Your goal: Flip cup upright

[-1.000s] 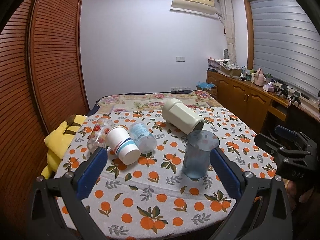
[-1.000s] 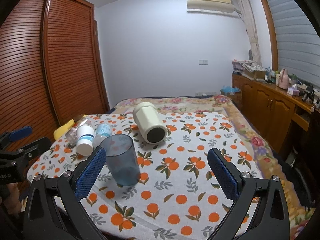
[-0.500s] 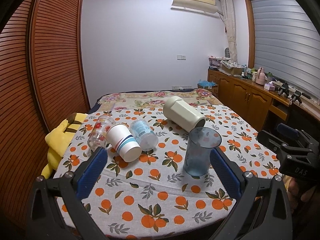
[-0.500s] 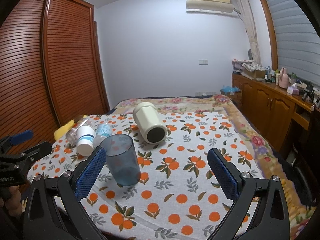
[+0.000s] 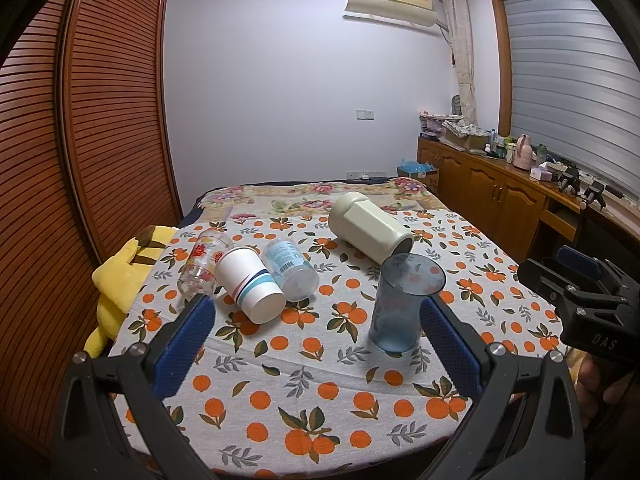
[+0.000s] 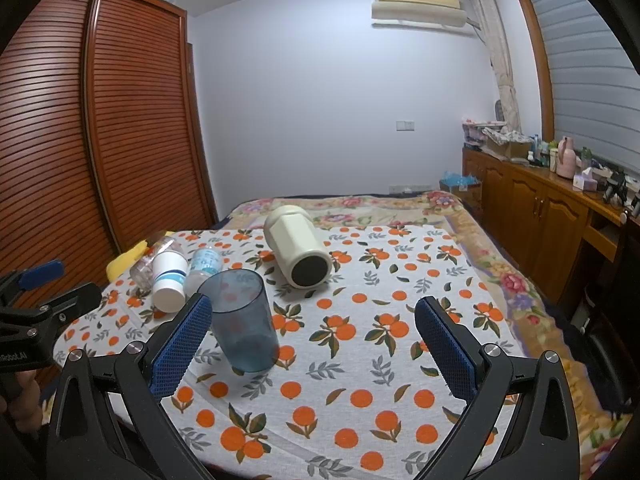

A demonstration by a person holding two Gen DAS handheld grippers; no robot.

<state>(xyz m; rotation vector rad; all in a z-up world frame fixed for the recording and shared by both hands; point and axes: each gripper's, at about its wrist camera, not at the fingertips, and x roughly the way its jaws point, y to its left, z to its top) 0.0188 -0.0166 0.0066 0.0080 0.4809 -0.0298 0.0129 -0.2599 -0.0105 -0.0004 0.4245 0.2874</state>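
Backed off a touch since a second ago, both left tongs (image 5: 316,328) and right tongs (image 6: 313,330) spread and empty, blue cup (image 5: 404,304) already upright lower right of centre on the desk (image 5: 304,412), so looks basically done.

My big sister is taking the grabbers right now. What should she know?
Left tool: open, holding nothing, back from the cups.
Right tool: open, empty too.
Blue cup: standing upright on the orange-print cloth, mouth up. Done.
Still lying on their sides: white paper cup, clear plastic cup, glass with red print, cream container.
Probably next: the white paper cup, nearest the left tool.
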